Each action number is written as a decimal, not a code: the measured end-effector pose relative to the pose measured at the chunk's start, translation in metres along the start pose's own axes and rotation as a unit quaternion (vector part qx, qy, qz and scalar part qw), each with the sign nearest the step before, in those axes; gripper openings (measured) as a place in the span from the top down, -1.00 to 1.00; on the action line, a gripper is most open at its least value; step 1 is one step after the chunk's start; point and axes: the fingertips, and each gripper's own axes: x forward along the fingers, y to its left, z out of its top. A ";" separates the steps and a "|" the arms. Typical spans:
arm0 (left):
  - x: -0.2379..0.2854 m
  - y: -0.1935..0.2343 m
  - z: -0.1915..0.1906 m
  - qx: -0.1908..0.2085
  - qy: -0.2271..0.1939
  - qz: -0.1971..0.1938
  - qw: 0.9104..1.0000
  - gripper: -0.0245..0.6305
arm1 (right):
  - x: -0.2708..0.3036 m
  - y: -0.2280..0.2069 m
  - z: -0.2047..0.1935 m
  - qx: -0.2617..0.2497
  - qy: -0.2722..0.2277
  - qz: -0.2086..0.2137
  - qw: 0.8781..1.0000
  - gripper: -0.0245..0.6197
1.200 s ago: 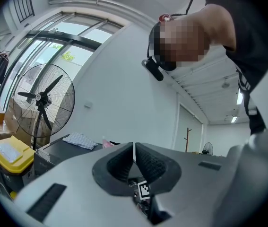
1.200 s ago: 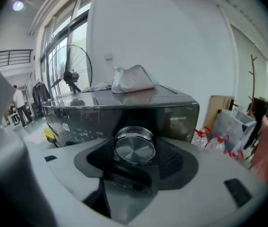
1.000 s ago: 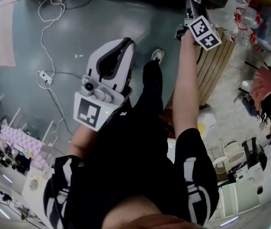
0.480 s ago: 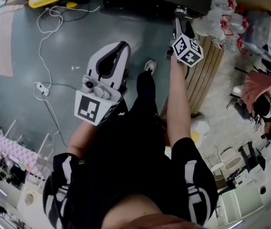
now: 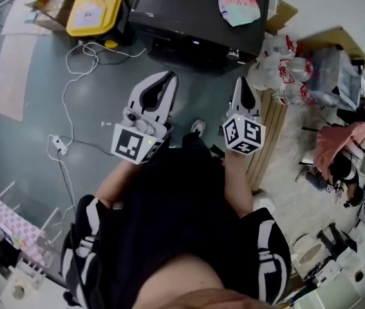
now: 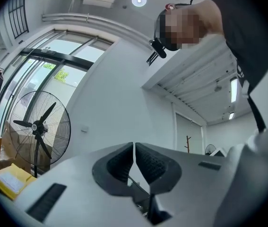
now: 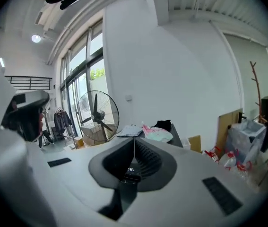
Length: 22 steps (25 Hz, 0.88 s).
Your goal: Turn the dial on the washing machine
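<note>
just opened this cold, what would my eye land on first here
The two white grippers held out over the grey floor: left gripper and right gripper, both with jaws together on nothing. Beyond them in the head view sits a black boxy machine with a yellow case to its left. A big floor fan stands by the windows in the left gripper view.
</note>
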 end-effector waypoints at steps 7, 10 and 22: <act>-0.015 -0.003 0.004 0.002 0.003 -0.008 1.000 0.82 | -0.034 0.027 0.015 -0.017 -0.008 0.019 1.000 0.85; -0.016 -0.002 0.000 0.006 0.014 -0.005 1.000 0.82 | -0.035 0.027 0.016 -0.020 -0.007 0.019 1.000 0.85; -0.014 -0.004 0.004 0.011 0.005 -0.007 1.000 0.82 | -0.037 0.025 0.014 -0.018 -0.008 0.018 1.000 0.85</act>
